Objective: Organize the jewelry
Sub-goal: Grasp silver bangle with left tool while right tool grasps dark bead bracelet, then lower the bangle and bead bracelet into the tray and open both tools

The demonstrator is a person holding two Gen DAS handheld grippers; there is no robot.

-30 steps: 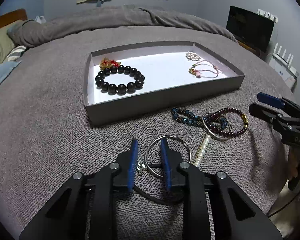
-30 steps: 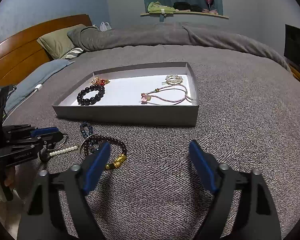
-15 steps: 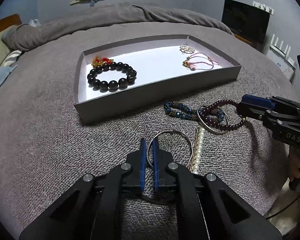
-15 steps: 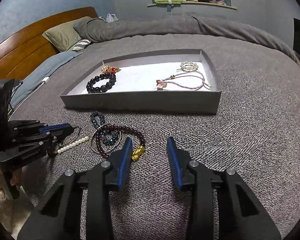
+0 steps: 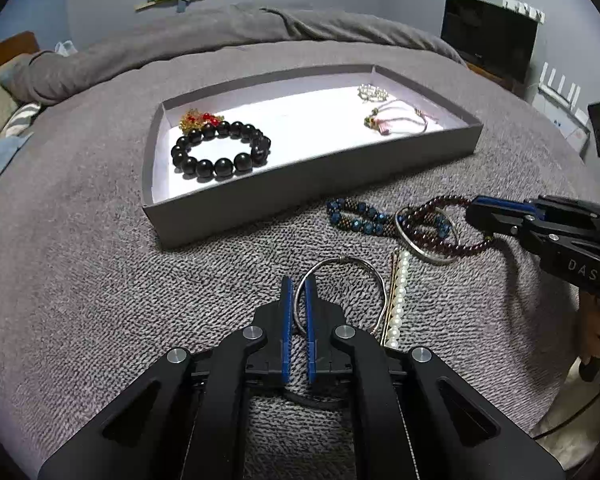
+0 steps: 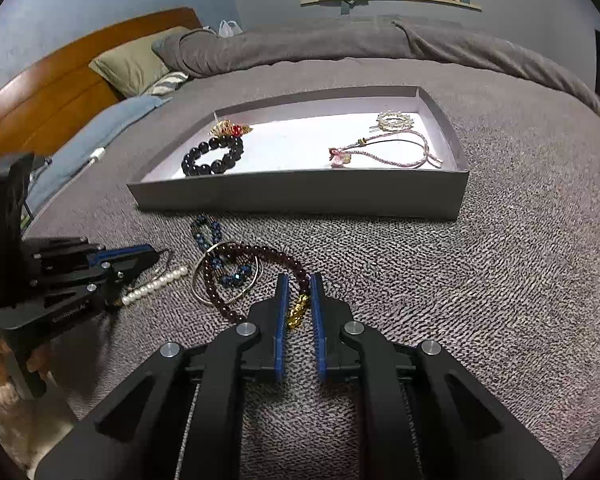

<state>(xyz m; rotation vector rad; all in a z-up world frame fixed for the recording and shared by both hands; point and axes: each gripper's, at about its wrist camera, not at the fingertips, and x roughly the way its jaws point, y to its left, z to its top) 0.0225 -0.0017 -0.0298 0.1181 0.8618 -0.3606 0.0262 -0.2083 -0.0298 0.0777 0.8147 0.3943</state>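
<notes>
Tray (image 5: 300, 188) holds black bead bracelet (image 5: 221, 152), pink cord (image 5: 400, 118).

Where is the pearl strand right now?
In the left wrist view, the pearl strand lies on the grey blanket, just right of the silver ring, outside the tray.

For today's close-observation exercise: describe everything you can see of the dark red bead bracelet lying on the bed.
The dark red bead bracelet is a loop of small glossy maroon beads with one gold charm. It lies flat on the grey blanket in front of the box, overlapping a thin silver bangle and a blue bead bracelet. The right gripper has closed around the charm end.
</notes>
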